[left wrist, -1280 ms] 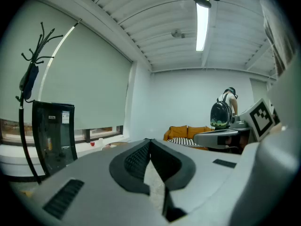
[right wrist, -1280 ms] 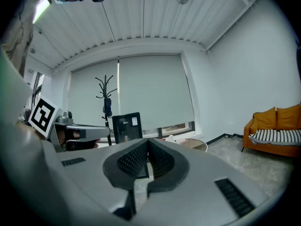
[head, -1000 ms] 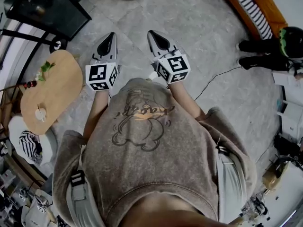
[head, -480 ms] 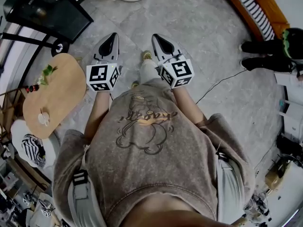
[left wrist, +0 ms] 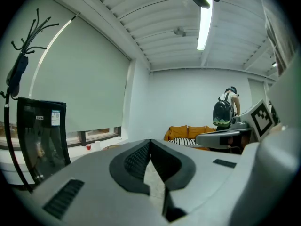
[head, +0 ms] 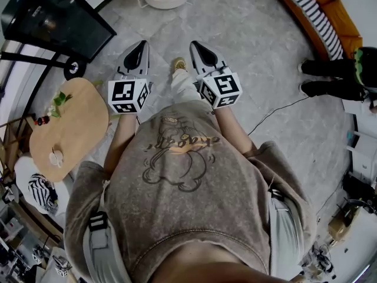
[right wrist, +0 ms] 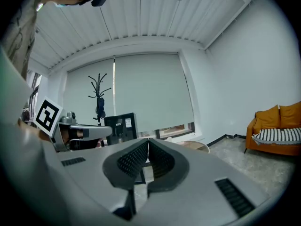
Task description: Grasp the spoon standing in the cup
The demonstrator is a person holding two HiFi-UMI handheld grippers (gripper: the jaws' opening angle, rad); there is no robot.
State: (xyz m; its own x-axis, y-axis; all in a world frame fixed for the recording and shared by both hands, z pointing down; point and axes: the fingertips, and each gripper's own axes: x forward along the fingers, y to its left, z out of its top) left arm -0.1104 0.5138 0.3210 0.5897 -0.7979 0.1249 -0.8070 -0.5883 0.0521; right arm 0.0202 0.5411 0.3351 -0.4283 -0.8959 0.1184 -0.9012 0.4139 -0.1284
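What looks like the cup (head: pixel 56 157) sits on the round wooden desk (head: pixel 79 114) off to your left, well apart from both sets of fingers; the spoon is too small to make out. Your left fingers (head: pixel 139 52) and right fingers (head: pixel 200 52) are pressed together, gripping nothing. You hold them side by side before your chest, pointing forward, roughly level above the floor (head: pixel 253 46).

A grey-brown sweatshirt (head: pixel 182 217) with a cartoon print is worn; the left gripper (head: pixel 140 45) and right gripper (head: pixel 195 43) are silver-grey, black-padded.
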